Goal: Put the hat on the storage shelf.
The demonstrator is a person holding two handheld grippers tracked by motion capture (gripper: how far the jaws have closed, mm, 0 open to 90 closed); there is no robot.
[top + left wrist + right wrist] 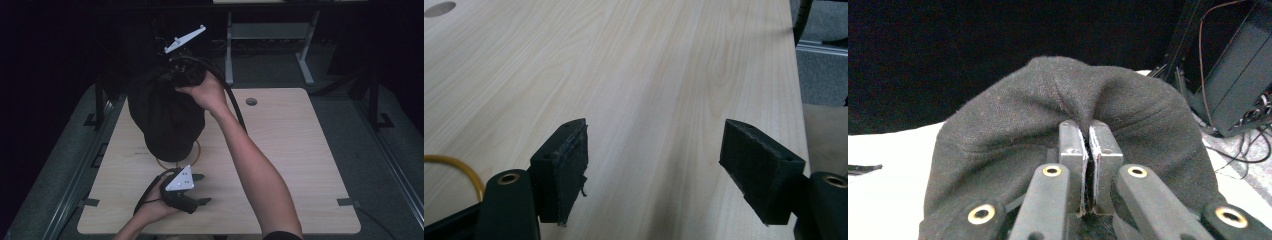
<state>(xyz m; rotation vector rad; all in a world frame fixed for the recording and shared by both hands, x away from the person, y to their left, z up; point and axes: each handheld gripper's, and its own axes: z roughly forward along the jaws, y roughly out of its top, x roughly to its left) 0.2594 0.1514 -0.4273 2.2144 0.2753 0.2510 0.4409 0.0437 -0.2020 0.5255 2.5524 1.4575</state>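
- One black cloth bag (167, 117) hangs over the far left part of the bench (290, 150), its rounded bottom reaching down to the wood.
- One thin yellow ring (196, 155) lies on the bench under the bag, showing just past the bag's lower edge; in the left gripper view a curve of the ring (459, 167) shows at the lower left.
- One round hole (251, 101) sits in the bench, well to the right of the bag and near the far edge.
- Two grippers are in use, one in each hand.
- Right gripper (182, 70): held up above the bag's top, with its grey three-cornered plate (184, 39) tilted above it. In the right gripper view its jaws stand pressed together on a pinched fold of the bag (1068, 115), with dark cloth bulging to both sides.
- Right hand (205, 92) wraps the handle just right of the bag's top; the forearm reaches up from the near edge and slants across the bench, with the cable looping beside it.
- Left gripper (202, 189): low over the bench, nearer the person than the bag and apart from it, pointing right. Its jaws stand wide apart with nothing between them but bare wood.
- Left hand (155, 202) grips from below left, wrist low at the near edge.
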